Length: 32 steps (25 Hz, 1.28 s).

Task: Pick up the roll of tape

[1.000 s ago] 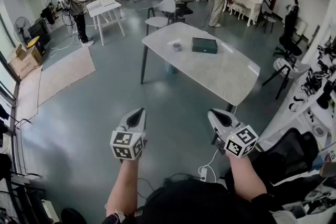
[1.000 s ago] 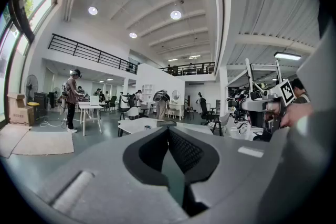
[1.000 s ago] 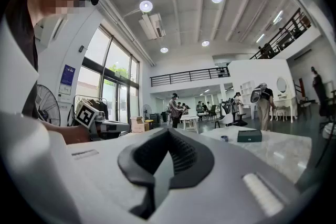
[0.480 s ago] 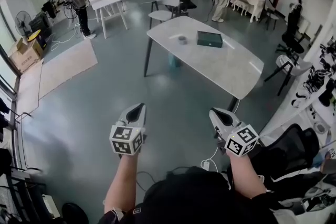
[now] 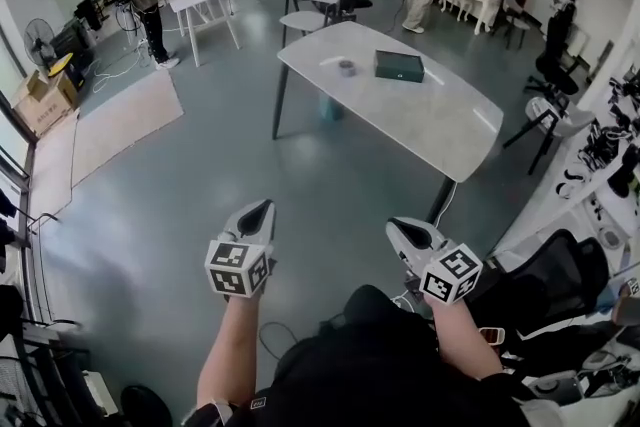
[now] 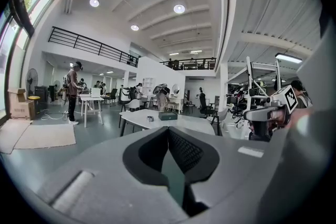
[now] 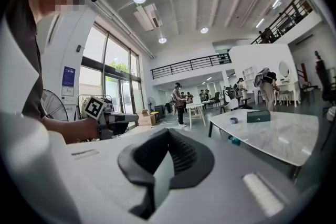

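The roll of tape (image 5: 346, 67) is a small grey ring lying on the far part of the pale marble table (image 5: 430, 130), left of a dark green box (image 5: 399, 65). Both grippers are held in the air over the floor, well short of the table. My left gripper (image 5: 262, 207) is shut with nothing in it; in its own view the left gripper (image 6: 168, 131) points at the distant tape (image 6: 150, 119) and box (image 6: 168, 116). My right gripper (image 5: 392, 226) is shut and empty too; from the right gripper (image 7: 167, 136) the tape (image 7: 233, 120) lies far off to the right.
Grey floor lies between me and the table. A white chair (image 5: 308, 15) stands at the table's far end, a black office chair (image 5: 545, 290) at my right. Several people stand at a white desk (image 5: 200, 5) at the back. Cables (image 5: 280, 340) lie on the floor near my feet.
Both grippers have sunk a little lower in the head view, staying shut. The table has drawn slightly nearer and shifted in the picture as I move.
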Each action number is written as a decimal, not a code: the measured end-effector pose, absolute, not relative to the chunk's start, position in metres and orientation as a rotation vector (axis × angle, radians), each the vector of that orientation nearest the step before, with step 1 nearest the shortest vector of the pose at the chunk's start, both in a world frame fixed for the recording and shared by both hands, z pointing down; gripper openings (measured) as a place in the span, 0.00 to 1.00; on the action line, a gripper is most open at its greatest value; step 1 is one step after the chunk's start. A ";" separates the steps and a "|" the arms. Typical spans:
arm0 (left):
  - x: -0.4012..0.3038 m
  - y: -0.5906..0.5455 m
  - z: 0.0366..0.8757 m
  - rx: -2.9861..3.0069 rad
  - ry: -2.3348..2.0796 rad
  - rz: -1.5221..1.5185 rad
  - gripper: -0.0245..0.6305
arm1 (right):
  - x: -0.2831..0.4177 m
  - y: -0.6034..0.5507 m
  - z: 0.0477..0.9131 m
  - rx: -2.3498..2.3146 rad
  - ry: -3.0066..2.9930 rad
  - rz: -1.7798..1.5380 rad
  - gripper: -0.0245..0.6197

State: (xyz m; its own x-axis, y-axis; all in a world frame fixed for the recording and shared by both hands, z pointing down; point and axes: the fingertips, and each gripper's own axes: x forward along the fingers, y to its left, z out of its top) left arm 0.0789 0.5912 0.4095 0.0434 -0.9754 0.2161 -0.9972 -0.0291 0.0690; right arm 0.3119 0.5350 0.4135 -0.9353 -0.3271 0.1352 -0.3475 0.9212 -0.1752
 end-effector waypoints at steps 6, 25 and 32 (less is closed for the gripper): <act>0.058 0.552 0.427 2.092 -2.018 0.201 0.05 | 0.288 0.493 0.431 0.490 -2.980 0.382 0.04; 0.011 0.282 0.470 2.001 -1.957 0.338 0.06 | 0.209 0.201 0.479 0.414 -2.937 0.507 0.04; 0.008 0.215 0.464 1.998 -1.955 0.347 0.06 | 0.219 0.124 0.459 0.456 -2.980 0.485 0.04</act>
State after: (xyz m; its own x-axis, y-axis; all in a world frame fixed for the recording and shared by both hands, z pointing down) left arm 0.0084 0.2149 0.4638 0.0323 -0.9195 0.3917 -0.9982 -0.0097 0.0594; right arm 0.2195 0.1235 0.4590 -0.9515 -0.2771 0.1334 -0.3051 0.9051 -0.2962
